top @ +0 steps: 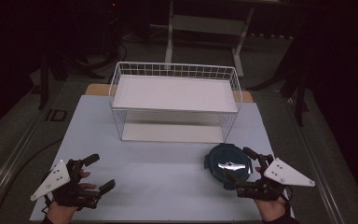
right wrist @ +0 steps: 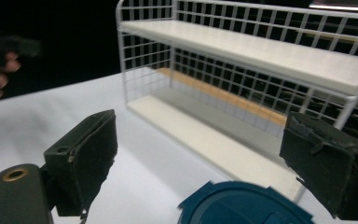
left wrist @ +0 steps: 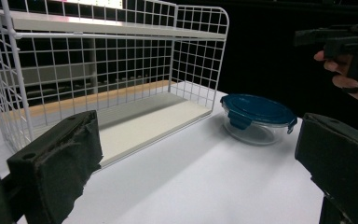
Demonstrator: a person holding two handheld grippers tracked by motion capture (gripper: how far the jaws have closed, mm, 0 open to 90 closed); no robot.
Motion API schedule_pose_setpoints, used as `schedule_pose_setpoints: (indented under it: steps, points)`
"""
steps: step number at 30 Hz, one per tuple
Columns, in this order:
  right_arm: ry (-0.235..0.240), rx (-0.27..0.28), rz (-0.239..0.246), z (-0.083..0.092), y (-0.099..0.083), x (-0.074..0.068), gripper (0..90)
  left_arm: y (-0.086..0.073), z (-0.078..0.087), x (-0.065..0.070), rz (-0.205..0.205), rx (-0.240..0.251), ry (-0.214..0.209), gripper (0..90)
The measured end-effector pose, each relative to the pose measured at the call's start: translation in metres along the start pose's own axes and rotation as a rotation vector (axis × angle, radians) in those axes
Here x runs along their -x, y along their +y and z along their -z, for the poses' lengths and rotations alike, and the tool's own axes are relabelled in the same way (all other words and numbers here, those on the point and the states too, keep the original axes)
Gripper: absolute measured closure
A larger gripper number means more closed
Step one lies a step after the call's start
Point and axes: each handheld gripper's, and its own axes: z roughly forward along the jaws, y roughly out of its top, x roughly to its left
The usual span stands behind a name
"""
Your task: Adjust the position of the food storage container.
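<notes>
The pale white counter (top: 168,177) carries a two-tier white wire-mesh rack w/ flat white shelf boards (top: 175,93), standing toward the far side, both shelves bare. In front of its right end, near but not touching, sits the thing in hand: a round clear glass container w/ a dark blue snap-on plastic lid (top: 228,162).

Handling, as I judge it: glass body, so fairly heavy for its size, stiff, breakable if knocked on the rack wire or dropped. Smooth curved wall looks slippery to padded jaws. Lid is plastic w/ clip tabs round the rim (left wrist: 237,119); lifting by the lid alone would trust those clips, so risky. Best hold, I'd say, is across the whole dish: pads on opposite sides just under the lid's rim, so the lip stops it sliding down. Keep it level; can't tell from here whether anything is inside.

Right hand-held gripper (top: 242,163) is spread wide, nothing gripped. From above its jaws stand either side of the container's near-right part; in the right gripper view the blue lid (right wrist: 244,205) lies low between the two black pads (right wrist: 86,158), which aren't pressing on it. Whether the far jaw brushes the rim, can't tell.

Left hand-held gripper (top: 98,172) rests at the counter's near-left corner, well apart from the container, jaws open, empty.
</notes>
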Motion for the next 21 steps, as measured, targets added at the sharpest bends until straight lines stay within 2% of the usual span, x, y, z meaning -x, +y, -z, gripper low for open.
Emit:
schedule_pose_setpoints:
  steps: [4,6,9,10,13,14,15,18,21]
  points:
    - [0.0,0.012,0.001,-0.002,0.003,0.003,10.7,0.0,-0.001,0.001,0.002,-0.008,-0.011,0.9]
    - [-0.048,-0.004,0.032,-0.009,0.004,0.01,13.7,-0.001,-0.002,0.002,0.001,-0.012,-0.016,0.8]
    - [-0.058,-0.025,0.035,-0.012,0.003,0.016,15.4,-0.001,-0.002,0.002,0.001,-0.009,-0.019,0.9]
    - [-0.066,-0.038,0.03,-0.014,0.001,0.024,21.9,-0.001,-0.002,0.002,0.0,-0.013,-0.02,0.8]
    - [-0.078,-0.065,0.001,-0.017,-0.001,0.04,29.1,-0.001,-0.003,0.002,0.002,-0.013,-0.023,0.8]
    - [-0.078,-0.065,0.001,-0.017,-0.001,0.04,29.1,-0.001,-0.003,0.002,0.001,-0.014,-0.024,0.8]
    - [-0.099,-0.084,-0.01,-0.019,-0.004,0.05,33.9,-0.001,-0.003,0.002,0.0,-0.013,-0.025,0.9]
    - [-0.123,-0.105,-0.035,-0.02,-0.01,0.066,41.1,-0.001,-0.003,0.002,0.0,-0.015,-0.029,0.8]
    - [-0.147,-0.121,-0.04,-0.021,-0.015,0.073,45.6,-0.001,-0.003,0.002,0.002,-0.015,-0.03,0.8]
